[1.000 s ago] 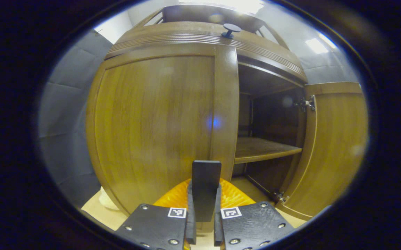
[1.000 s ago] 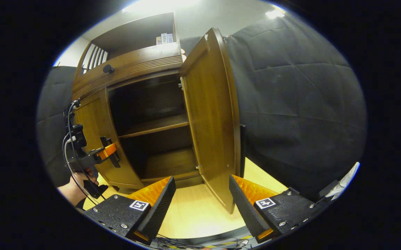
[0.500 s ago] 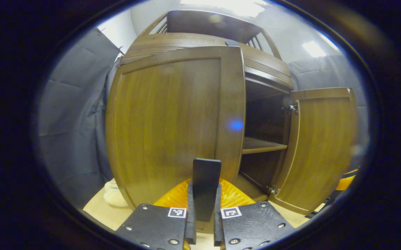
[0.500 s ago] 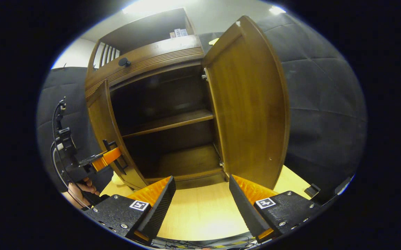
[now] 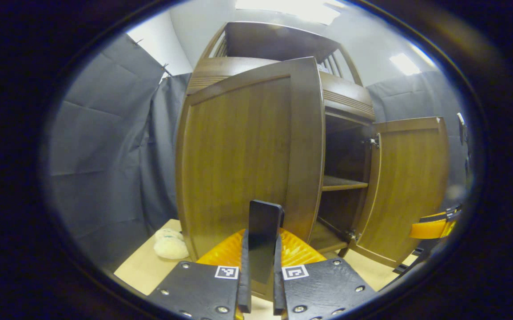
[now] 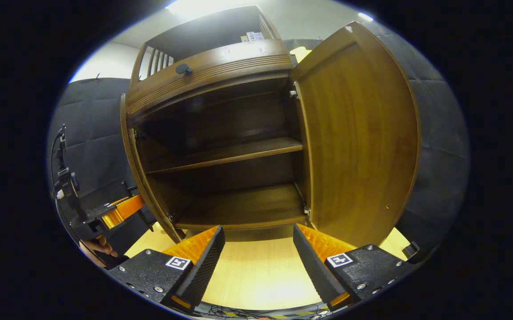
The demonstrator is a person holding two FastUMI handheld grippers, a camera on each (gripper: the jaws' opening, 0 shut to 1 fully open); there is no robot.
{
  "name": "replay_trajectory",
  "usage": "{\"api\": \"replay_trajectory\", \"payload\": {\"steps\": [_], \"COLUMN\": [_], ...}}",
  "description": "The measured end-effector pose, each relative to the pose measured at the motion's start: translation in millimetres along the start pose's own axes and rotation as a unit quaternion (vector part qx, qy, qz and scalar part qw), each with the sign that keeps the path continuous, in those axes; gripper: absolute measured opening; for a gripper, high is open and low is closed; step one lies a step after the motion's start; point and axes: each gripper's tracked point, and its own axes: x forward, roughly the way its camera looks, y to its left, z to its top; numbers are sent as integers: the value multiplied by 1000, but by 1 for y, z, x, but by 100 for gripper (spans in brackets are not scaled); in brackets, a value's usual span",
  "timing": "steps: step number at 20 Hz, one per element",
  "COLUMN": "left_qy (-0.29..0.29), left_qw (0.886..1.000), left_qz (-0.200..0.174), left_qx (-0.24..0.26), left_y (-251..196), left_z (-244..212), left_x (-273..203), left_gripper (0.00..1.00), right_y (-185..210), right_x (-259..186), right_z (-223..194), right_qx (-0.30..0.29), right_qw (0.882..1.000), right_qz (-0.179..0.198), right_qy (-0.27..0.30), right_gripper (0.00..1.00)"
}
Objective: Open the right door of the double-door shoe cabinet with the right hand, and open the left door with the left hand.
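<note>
Brown wooden double-door shoe cabinet [image 6: 220, 146]: both doors swung out.
Left gripper [image 5: 260, 262] clamps the left door's [image 5: 247, 151] black upright handle [image 5: 263, 240]; rigid hinged panel, probably light; right gripper's [image 6: 258, 253] jaws apart beside right door [image 6: 358, 142].

left hand-held gripper [image 5: 260, 266] clamped on left door [image 5: 243, 155] handle [image 5: 263, 240], right door [image 5: 405, 186] ajar

Recording booth, black cloth walls [image 5: 105, 146], wooden cabinet [image 6: 220, 146]

No legible text, cabinet-top labels [image 6: 251, 35] prob. too blurry
</note>
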Motion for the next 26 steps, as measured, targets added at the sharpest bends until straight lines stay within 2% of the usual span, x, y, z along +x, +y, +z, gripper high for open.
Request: {"api": "replay_trajectory", "payload": {"steps": [2, 4, 5, 7, 8, 9, 10, 11, 12, 15, 16, 17, 18, 19, 25, 26], "left_qy": [3, 1, -1, 3, 4, 4, -1, -1, -4, -15, -12, -12, -13, -11, 11, 14], "left_qw": [1000, 1000, 999, 999, 998, 997, 997, 996, 995, 993, 994, 995, 995, 995, 994, 995], "left_qz": [12, 27, 36, 51, 56, 70, 81, 89, 96, 113, 106, 99, 94, 89, 91, 82], "left_qx": [-6, -10, -11, -18, -24, -23, -12, -3, 3, 5, 8, 14, 24, 35, 54, 52], "left_y": [3, 8, 9, 14, 15, 17, 16, 27, 32, 43, 40, 42, 43, 46, 66, 63], "left_z": [2, 8, 7, 11, 14, 12, 25, 25, 31, 51, 55, 55, 59, 58, 49, 47], "left_x": [-1, -4, -5, -3, -3, -3, -18, -9, -12, -18, -28, -30, -31, -32, -38, -39], "left_gripper": [28, 14, 27, 27, 12, 13, 14, 14, 14, 14, 3, 2, 5, 2, 2, 2], "right_y": [10, 21, 26, 36, 40, 43, 45, 47, 50, 52, 53, 54, 56, 57, 50, 49], "right_x": [3, 8, 9, 11, 14, 16, 17, 19, 20, 25, 26, 26, 27, 27, 26, 27], "right_z": [-1, -2, -1, 1, 1, 2, 1, 0, -1, -3, -3, -3, -3, -2, 8, 10], "right_qx": [-5, -14, -17, -21, -23, -26, -29, -32, -33, -33, -34, -35, -37, -42, -67, -65], "right_qw": [1000, 999, 999, 998, 998, 998, 997, 997, 996, 996, 995, 995, 995, 994, 993, 994], "right_qz": [12, 29, 37, 52, 59, 65, 70, 75, 78, 87, 88, 90, 92, 95, 92, 90], "right_qy": [5, 9, 10, 10, 9, 9, 10, 12, 13, 17, 17, 17, 18, 17, 9, 11], "right_gripper": [95, 95, 95, 92, 92, 92, 96, 92, 95, 95, 96, 96, 96, 95, 96, 96]}}
